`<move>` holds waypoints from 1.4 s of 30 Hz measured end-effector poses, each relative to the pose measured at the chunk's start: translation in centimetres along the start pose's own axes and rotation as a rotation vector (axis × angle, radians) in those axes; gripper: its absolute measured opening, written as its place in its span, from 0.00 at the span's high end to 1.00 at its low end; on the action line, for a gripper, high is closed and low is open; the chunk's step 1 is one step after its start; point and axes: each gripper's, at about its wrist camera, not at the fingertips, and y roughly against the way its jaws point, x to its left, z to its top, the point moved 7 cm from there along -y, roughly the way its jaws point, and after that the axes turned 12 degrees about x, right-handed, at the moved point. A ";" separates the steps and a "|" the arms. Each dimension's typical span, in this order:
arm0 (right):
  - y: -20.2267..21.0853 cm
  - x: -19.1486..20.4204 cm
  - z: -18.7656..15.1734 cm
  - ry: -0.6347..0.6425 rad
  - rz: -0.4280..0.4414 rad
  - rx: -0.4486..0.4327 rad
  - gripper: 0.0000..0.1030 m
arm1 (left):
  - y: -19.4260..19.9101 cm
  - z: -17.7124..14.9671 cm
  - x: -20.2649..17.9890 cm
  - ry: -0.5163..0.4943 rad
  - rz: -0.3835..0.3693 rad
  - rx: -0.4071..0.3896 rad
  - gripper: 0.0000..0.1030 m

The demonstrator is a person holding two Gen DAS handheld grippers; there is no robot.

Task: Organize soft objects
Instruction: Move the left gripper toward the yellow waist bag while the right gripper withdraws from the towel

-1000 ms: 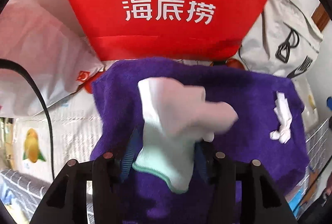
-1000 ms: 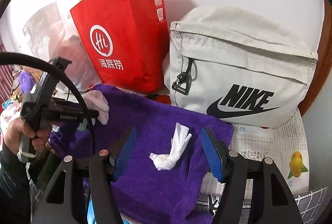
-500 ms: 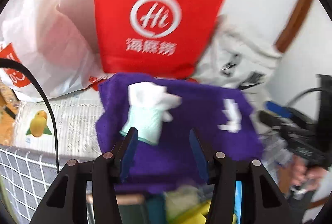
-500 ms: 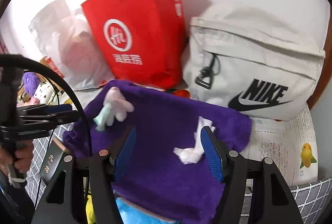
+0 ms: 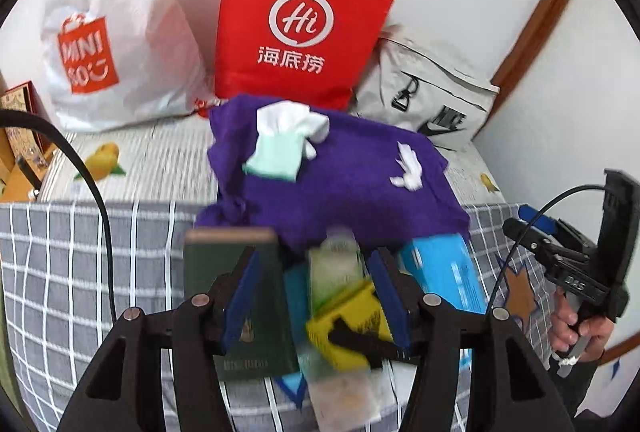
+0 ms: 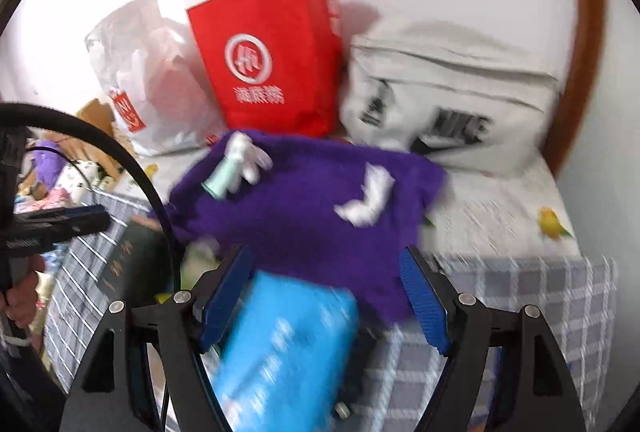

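With both pairs of tongs held back from the bed, I judge the sorting partly done. My left tongs (image 5: 316,292) stand wide apart with nothing between the blue pads, and my right tongs (image 6: 324,296) gape the same way, empty. On the spread purple fleece towel (image 5: 344,183) lies the white sock with a mint-green cuff (image 5: 286,141), near the towel's far left corner, and the small knotted white cloth (image 5: 406,167) sits well apart from it toward the right. Both rest loosely, neither folded nor paired (the right view is too blurred to say more). Below the towel's near edge a dark green book (image 5: 244,296), a light blue packet (image 6: 288,348) and other clutter remain unsorted.
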 end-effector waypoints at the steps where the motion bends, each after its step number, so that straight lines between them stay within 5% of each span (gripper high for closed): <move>1: 0.0 -0.7 -0.9 -0.012 -0.033 0.005 0.26 | 0.2 -0.7 0.1 -0.001 -0.007 -0.007 0.47; 6: -2.2 -4.1 -6.6 -0.049 -0.155 0.115 0.26 | 1.5 -4.2 0.8 0.029 -0.007 -0.032 0.46; 19: -9.0 -4.8 -8.1 -0.036 0.062 0.266 0.26 | 1.5 -7.1 -0.3 0.027 -0.016 0.012 0.44; 32: -9.9 -4.3 -7.6 0.028 0.097 0.223 0.25 | 0.5 -7.6 -2.0 -0.023 0.027 0.075 0.44; 37: -9.6 -5.8 -8.3 0.024 -0.020 0.251 0.31 | 0.2 -7.9 -2.3 -0.049 0.048 0.089 0.44; 42: -8.6 -3.3 -8.3 0.099 0.101 0.248 0.32 | 0.1 -7.9 -2.1 -0.049 0.046 0.092 0.44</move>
